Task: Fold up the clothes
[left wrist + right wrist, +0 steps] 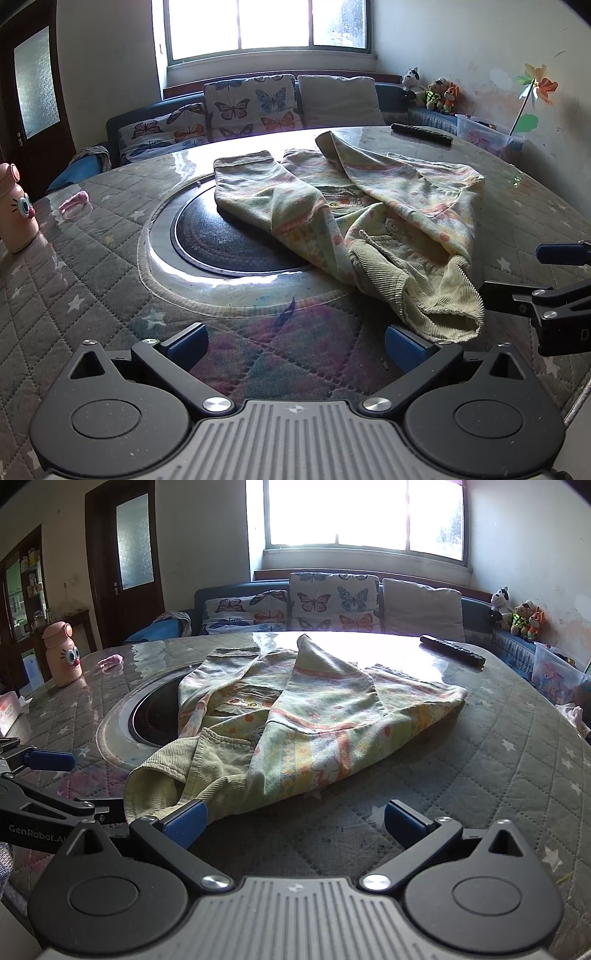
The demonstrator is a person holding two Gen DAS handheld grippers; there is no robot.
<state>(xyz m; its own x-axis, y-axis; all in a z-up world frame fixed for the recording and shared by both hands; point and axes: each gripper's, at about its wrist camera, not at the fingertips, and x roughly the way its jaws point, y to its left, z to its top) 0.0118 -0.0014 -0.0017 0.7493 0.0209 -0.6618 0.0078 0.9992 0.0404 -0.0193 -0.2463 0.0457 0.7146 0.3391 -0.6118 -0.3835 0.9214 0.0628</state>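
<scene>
You see one garment (354, 206), a small pale green corduroy jacket (295, 716) with a lining printed in orange, pink and yellow. It lies crumpled and partly turned inside out on the quilted table, one sleeve draped over the dark round inset.

Garment (354, 221) on table (92, 280) (partly over inset hotplate (221, 243)), remote (421, 133) behind, bottle (14, 210) far left

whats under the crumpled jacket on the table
The jacket lies partly over the round black inset plate and partly on the quilted table cover. The plate's near left part shows; whatever is under the rest of the cloth is hidden.
</scene>
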